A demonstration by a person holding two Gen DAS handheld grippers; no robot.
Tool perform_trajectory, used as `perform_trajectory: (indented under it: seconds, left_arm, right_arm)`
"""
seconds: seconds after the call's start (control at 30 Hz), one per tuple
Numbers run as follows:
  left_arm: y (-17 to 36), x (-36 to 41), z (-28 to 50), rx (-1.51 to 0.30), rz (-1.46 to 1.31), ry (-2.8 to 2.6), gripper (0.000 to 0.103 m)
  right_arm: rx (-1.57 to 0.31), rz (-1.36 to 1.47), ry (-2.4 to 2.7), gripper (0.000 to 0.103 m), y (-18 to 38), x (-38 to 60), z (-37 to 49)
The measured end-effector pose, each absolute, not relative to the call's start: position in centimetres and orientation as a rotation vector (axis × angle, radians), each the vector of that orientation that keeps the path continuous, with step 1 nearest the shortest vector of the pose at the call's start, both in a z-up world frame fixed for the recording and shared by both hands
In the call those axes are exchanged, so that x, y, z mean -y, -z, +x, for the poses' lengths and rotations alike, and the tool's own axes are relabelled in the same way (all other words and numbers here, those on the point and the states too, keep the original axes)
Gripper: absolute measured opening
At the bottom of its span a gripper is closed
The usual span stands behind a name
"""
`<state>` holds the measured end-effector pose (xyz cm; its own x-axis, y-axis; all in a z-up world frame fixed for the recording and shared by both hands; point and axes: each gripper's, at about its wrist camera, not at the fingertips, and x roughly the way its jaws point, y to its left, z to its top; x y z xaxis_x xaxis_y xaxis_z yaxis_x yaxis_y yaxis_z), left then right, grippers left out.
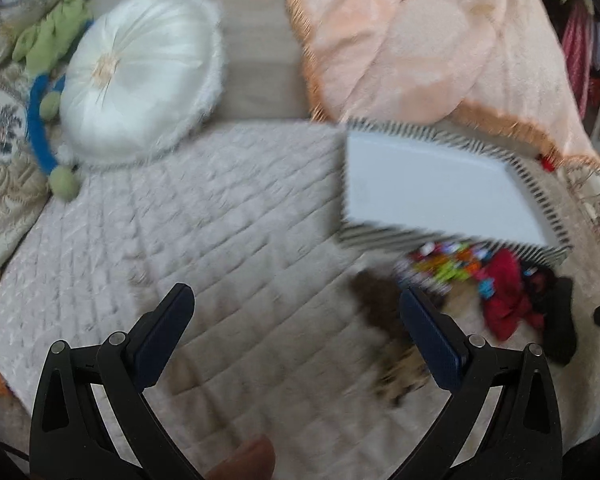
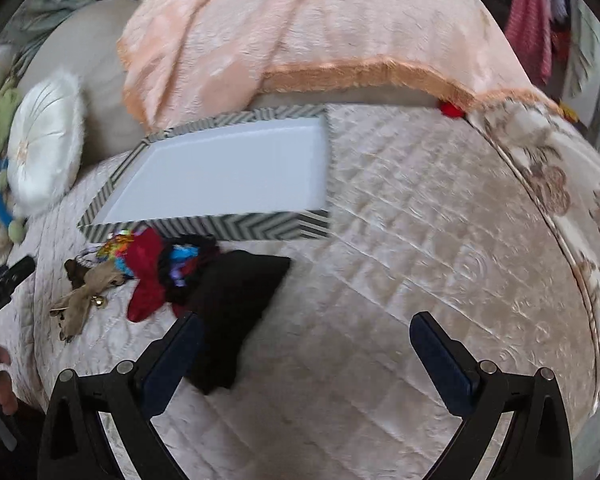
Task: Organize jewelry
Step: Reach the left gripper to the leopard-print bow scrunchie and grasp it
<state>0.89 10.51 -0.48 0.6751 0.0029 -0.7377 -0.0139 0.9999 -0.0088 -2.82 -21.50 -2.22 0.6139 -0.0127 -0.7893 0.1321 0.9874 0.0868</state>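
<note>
On a quilted beige bedspread (image 1: 204, 216), seen from the left wrist, the left gripper (image 1: 296, 312) hovers with its jaws spread wide and nothing between them. The view is blurred. Ahead and to the right lies a shallow box (image 1: 440, 184) with a white floor and a grey-and-white zigzag rim, apparently with nothing in it. Just beside its near edge sits the heap of jewelry and accessories (image 1: 452, 268): bright multicoloured pieces, a red cloth item (image 1: 508, 296), a black cloth item (image 1: 560, 316) and a brown piece (image 1: 376, 300) touching the inner side of the right finger in the picture; blur hides their details. A round white cushion (image 1: 140, 72) rests far left, a peach blanket (image 1: 420, 36) behind the box.

From the right wrist, the right gripper (image 2: 306, 344) is likewise fully open and holds nothing, over bare bedspread (image 2: 440, 240). The box (image 2: 228, 172) lies ahead to the left, its floor bare. Against its near rim is the same heap (image 2: 140, 248): colourful beads, a red piece (image 2: 144, 276), a tan bow-shaped item (image 2: 84, 292) with small gold bits, and a black pouch-like cloth (image 2: 236, 304) whose near end reaches the gripper's left finger. The white cushion (image 2: 48, 148) stands far left, and the peach blanket (image 2: 300, 28) covers the far side. At the left edge the other gripper (image 2: 4, 284) and part of a hand (image 2: 4, 388) show
</note>
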Motion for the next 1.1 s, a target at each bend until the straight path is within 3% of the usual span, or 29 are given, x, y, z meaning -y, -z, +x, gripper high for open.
perform_trajectory:
  seconds: [0.17,0.43,0.73,1.1]
  left_arm:
    - [0.7,-11.3,0.5,-0.860,-0.014,0.020,0.103]
    - [3.3,-5.7,0.5,-0.941,0.039,0.243,0.103]
    - [6.7,-4.6,1.1,-1.058,0.024,0.205,0.103]
    - [7.3,-4.1,0.3,-1.006,0.047,0.177,0.103]
  right_arm:
    - [-0.981,0.136,0.026,0.103,3.8,21.6,-3.0]
    - [-1.147,0.041,-0.001,0.103,6.9,19.9,-3.1]
    - [-1.126,-0.005,-0.008,0.103,7.4,19.6,-3.6]
    - [-1.088,-0.025,-0.002,0.103,7.4,19.3,-4.0]
